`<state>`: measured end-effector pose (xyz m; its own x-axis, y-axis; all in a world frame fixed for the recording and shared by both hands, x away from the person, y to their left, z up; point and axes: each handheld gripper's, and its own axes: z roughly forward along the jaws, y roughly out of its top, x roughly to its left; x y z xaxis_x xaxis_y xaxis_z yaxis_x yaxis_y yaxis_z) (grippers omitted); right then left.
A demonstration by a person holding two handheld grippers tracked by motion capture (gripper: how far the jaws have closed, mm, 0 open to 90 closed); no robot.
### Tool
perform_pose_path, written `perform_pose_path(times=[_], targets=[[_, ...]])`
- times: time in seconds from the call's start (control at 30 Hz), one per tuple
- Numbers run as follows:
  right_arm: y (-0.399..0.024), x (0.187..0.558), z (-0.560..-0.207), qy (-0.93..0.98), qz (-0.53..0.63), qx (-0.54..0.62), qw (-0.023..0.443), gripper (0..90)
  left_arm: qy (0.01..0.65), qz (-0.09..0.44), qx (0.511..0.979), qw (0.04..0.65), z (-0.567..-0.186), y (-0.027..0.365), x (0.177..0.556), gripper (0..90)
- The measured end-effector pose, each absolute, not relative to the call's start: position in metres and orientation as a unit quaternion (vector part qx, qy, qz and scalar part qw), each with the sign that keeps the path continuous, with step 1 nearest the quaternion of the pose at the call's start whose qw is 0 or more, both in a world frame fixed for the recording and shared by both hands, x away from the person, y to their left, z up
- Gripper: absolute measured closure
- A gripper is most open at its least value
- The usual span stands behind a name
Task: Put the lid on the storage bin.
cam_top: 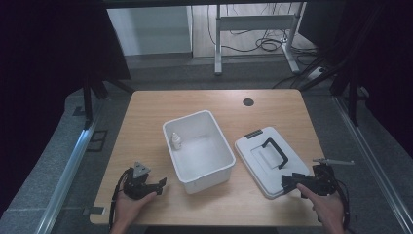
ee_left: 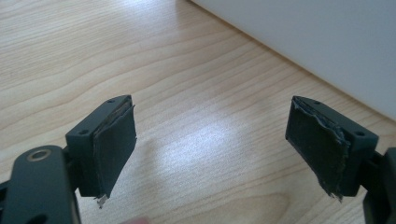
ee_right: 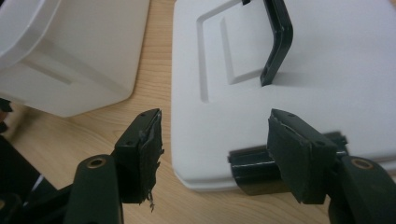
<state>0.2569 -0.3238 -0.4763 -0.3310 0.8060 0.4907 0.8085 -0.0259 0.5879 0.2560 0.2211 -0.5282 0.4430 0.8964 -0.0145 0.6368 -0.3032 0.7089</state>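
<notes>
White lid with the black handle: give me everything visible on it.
The lid is a flat rounded rectangle that looks like white plastic. It lies top side up on the wooden table, right of the white bin and apart from it. A black handle stands raised over a recessed panel, with black latches at the far and near edges. The right tool, open, sits at the near edge; contact is unclear.
</notes>
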Motion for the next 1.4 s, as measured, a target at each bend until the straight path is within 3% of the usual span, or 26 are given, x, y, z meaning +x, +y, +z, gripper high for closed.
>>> perform_pose_path(times=[0.4, 1.1, 1.4], targets=[[-0.313, 0.258, -0.476, -0.712, -0.409, -0.571, 0.004, 34.3, 0.483, 0.195, 0.789, 0.326, -0.526, 0.210, 0.254, 23.4], [-0.316, 0.282, -0.450, -0.714, -0.407, -0.569, -0.018, 34.3, 0.481, 0.198, 0.790, 0.325, -0.527, 0.228, 0.244, 22.2], [-0.318, 0.305, -0.445, -0.733, -0.375, -0.567, -0.002, 34.3, 0.476, 0.199, 0.789, 0.335, -0.524, 0.231, 0.242, 21.7]])
